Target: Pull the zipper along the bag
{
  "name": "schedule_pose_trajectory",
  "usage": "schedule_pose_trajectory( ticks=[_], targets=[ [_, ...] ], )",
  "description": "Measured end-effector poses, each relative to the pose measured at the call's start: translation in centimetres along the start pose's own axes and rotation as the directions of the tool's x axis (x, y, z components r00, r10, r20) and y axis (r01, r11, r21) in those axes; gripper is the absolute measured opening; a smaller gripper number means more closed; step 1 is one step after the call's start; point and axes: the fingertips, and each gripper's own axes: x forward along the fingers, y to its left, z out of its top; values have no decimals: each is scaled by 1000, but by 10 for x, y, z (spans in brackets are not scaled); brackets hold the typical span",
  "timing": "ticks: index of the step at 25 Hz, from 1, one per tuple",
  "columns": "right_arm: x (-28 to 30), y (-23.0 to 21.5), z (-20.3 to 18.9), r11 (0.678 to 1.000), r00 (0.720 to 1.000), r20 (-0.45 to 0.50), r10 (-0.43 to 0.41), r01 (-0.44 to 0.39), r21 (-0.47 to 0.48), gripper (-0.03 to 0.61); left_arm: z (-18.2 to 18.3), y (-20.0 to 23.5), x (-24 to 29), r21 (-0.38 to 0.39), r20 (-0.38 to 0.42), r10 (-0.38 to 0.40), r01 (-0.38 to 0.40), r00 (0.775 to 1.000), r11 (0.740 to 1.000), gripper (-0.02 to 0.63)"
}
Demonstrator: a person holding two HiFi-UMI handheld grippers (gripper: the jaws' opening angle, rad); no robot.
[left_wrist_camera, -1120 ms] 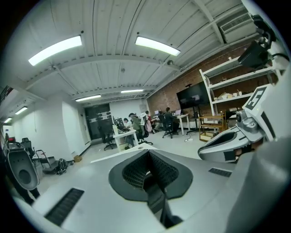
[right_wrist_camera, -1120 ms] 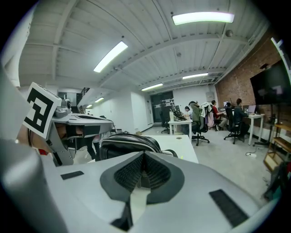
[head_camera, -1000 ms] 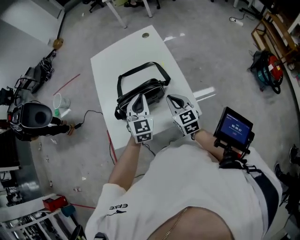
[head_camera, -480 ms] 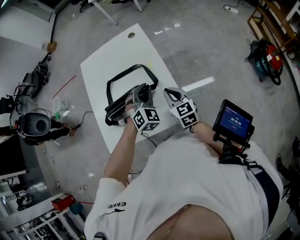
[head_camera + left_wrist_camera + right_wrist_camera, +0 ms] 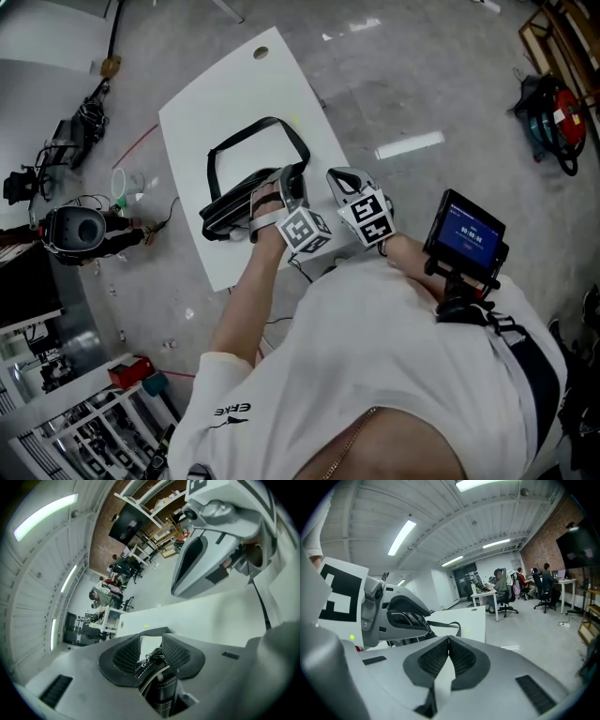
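Left gripper view: our left gripper [image 5: 151, 640] is opening, zipper pull [image 5: 149, 661] loose between its jaws — we judge the stroke done; right gripper [image 5: 449, 641] closed, empty.

Light: bright, even, from ceiling strip lights [image 5: 407, 530].
Shadows: faint, soft.
Edges: strongly curved, dark corners in gripper views.
Focus: mostly sharp.

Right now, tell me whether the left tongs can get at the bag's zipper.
Probably yes: the left tongs are opening right at the bag, with its zipper between the pads and nothing in the way.
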Motion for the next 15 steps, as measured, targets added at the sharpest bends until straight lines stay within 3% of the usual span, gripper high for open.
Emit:
schedule_pose_trajectory(
  ticks=[7,15],
  targets=[
    [5,15,10,998,999,15,33,-34,44,5,-37,3,3,103,-181,5,14,983,995,132],
    [1,29,12,994,999,39,35,-39,106,5,-65,-6,-4,170,-290,-3,55,957,984,132]
  ],
)
